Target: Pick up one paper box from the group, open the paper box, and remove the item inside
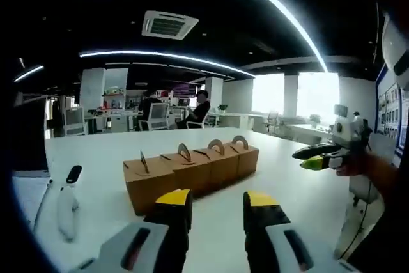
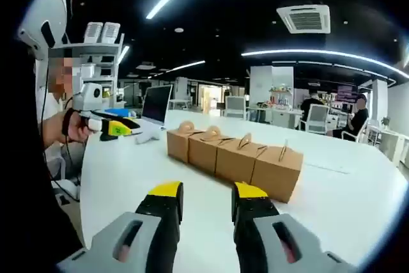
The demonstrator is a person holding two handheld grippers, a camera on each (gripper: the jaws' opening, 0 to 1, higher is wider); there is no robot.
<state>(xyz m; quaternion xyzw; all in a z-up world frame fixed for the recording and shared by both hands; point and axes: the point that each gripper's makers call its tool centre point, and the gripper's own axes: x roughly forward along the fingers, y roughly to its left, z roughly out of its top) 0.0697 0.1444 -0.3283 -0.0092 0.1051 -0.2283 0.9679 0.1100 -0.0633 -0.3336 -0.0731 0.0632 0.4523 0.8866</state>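
Several brown paper boxes (image 1: 192, 167) with arched handles stand in a touching row on the white table (image 1: 300, 196). In the left gripper view my left gripper (image 1: 217, 204) hovers open just short of the nearest box, yellow-tipped jaws apart and nothing between them. My right gripper (image 1: 323, 155), held in a hand, enters that view from the right, off the far end of the row. In the right gripper view the same boxes (image 2: 233, 155) run away to the left; my right gripper (image 2: 208, 197) is open and empty in front of them. The left gripper (image 2: 108, 126) shows at the left in a hand.
A white handheld device (image 1: 67, 202) with a black tip lies on the table left of the boxes. A laptop (image 2: 155, 103) stands open at the table's far corner. A person (image 2: 45, 94) stands close at the left edge. People sit at desks (image 1: 192, 112) behind.
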